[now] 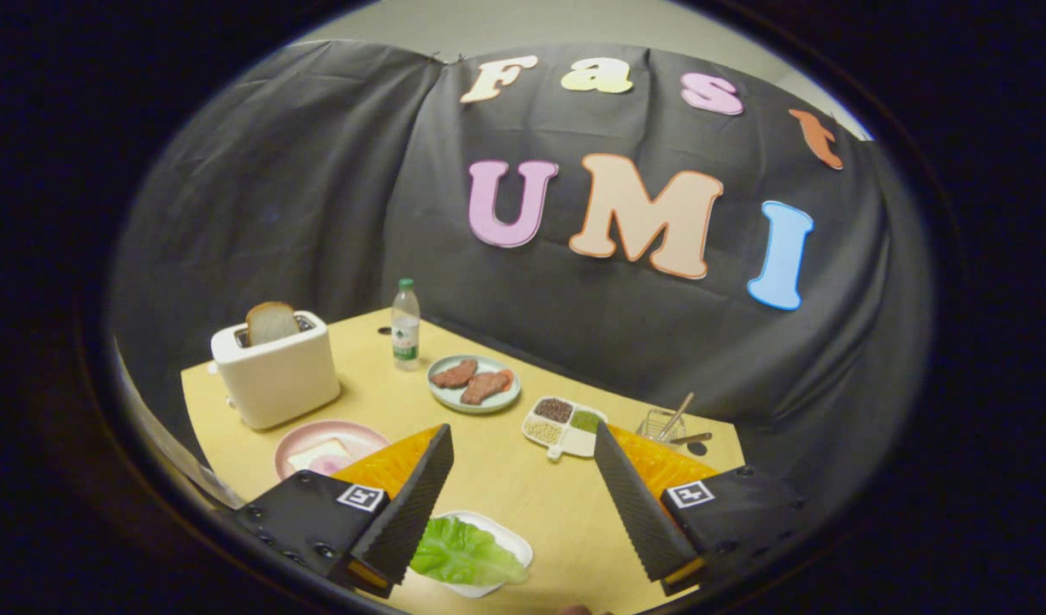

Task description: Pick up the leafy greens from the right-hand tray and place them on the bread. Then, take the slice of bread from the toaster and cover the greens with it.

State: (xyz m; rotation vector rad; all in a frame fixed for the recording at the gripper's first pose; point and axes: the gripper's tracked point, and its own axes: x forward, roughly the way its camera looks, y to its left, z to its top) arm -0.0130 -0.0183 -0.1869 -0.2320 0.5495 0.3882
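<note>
My gripper (523,448) hangs open above the wooden table, its two fingers spread wide with nothing between them. A green lettuce leaf (463,555) lies in a small white tray (513,540) low between the fingers, close to the left one. Behind the left finger sits a pink plate (305,444) with a slice of bread (318,455) on it, partly hidden by that finger. Farther back left stands a white toaster (275,376) with a bread slice (272,322) sticking up from its slot.
Beyond the fingers are a pale green plate with two meat pieces (473,383), a water bottle (405,325), a white divided dish of grains (564,424) and a glass cup with a utensil (662,423). The table's edge runs close behind these.
</note>
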